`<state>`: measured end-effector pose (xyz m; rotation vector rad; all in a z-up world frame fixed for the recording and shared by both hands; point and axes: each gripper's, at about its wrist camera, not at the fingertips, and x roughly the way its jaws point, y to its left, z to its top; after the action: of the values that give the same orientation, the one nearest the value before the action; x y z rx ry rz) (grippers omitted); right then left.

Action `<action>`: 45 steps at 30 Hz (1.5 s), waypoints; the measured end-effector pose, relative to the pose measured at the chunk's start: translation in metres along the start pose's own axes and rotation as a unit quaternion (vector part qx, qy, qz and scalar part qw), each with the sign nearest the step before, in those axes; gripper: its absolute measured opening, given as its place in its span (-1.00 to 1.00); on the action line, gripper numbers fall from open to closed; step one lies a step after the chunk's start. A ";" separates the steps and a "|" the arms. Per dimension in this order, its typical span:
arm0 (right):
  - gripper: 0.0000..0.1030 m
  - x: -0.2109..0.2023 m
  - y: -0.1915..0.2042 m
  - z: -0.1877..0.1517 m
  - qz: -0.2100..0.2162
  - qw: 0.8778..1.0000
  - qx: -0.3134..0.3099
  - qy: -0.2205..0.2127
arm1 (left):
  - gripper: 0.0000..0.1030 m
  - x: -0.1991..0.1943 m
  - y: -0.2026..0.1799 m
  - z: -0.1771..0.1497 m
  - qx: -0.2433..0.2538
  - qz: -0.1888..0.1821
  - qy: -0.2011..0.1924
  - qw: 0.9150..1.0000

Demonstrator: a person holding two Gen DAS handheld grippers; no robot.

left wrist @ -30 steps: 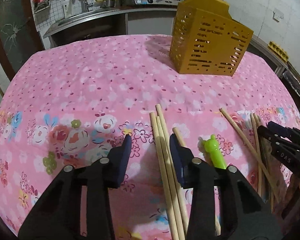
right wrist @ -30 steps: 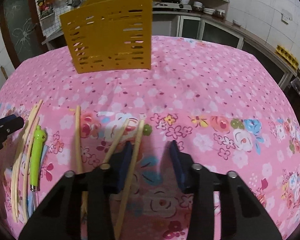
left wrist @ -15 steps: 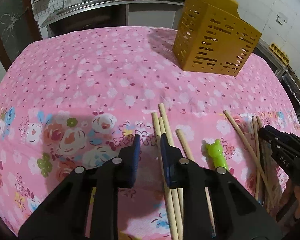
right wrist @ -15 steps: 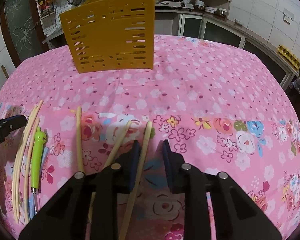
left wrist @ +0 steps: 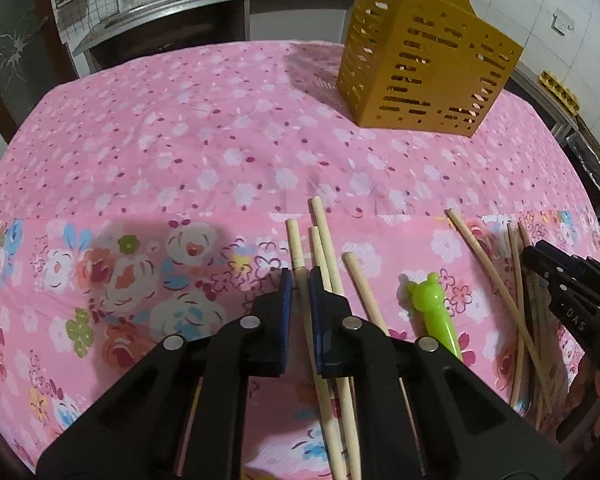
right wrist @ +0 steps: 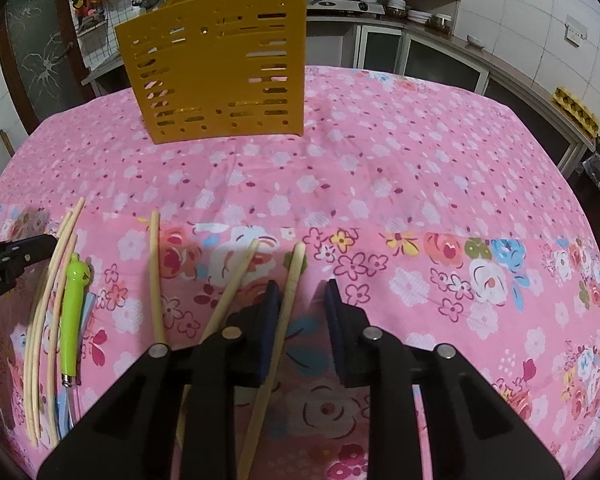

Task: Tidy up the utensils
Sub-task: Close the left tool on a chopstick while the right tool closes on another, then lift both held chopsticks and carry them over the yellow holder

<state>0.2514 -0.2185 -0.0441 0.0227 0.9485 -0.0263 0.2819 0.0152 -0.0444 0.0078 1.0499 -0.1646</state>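
My left gripper (left wrist: 300, 300) is shut on a wooden chopstick (left wrist: 294, 240) that lies on the pink floral tablecloth. Two more chopsticks (left wrist: 324, 236) lie just right of it, then a green bear-headed utensil (left wrist: 432, 304). My right gripper (right wrist: 303, 304) points down over another chopstick (right wrist: 296, 268), which runs beside its left pad with a gap to the right pad, so it stands open. In the left wrist view it shows as the right gripper (left wrist: 572, 284) over a loose pile of chopsticks (left wrist: 480, 256). A yellow slotted utensil holder (right wrist: 220, 64) stands upright at the back.
More chopsticks (right wrist: 155, 264) and a thin bundle (right wrist: 56, 264) lie left of my right gripper, beside the green utensil (right wrist: 74, 308). The left gripper's tip (right wrist: 16, 254) shows at that view's left edge. A kitchen counter with a sink (left wrist: 172, 4) runs behind the table.
My left jaws have closed from wide apart onto the leftmost chopstick of the group. My right jaws have narrowed a little around their chopstick. Both hands have hardly moved.
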 end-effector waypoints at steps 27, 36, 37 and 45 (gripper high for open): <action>-0.89 0.004 -0.009 0.022 0.037 0.998 0.039 0.034 | -0.92 0.002 -0.007 0.021 -0.005 0.020 0.019 1.000; -0.88 -0.040 -0.016 0.038 0.044 0.996 0.044 -0.059 | -0.92 -0.043 -0.006 0.031 -0.025 -0.004 -0.061 0.998; -0.88 -0.044 -0.018 0.040 0.045 0.996 0.043 -0.068 | -0.92 -0.047 -0.007 0.032 -0.024 -0.004 -0.071 0.997; -0.88 -0.071 -0.024 0.055 0.056 0.988 0.045 -0.135 | -0.92 -0.090 -0.019 0.041 -0.018 -0.010 -0.159 0.987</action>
<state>0.2533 -0.2434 0.0454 0.1533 0.6730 0.0308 0.2712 0.0051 0.0550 -0.0604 0.7341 -0.1586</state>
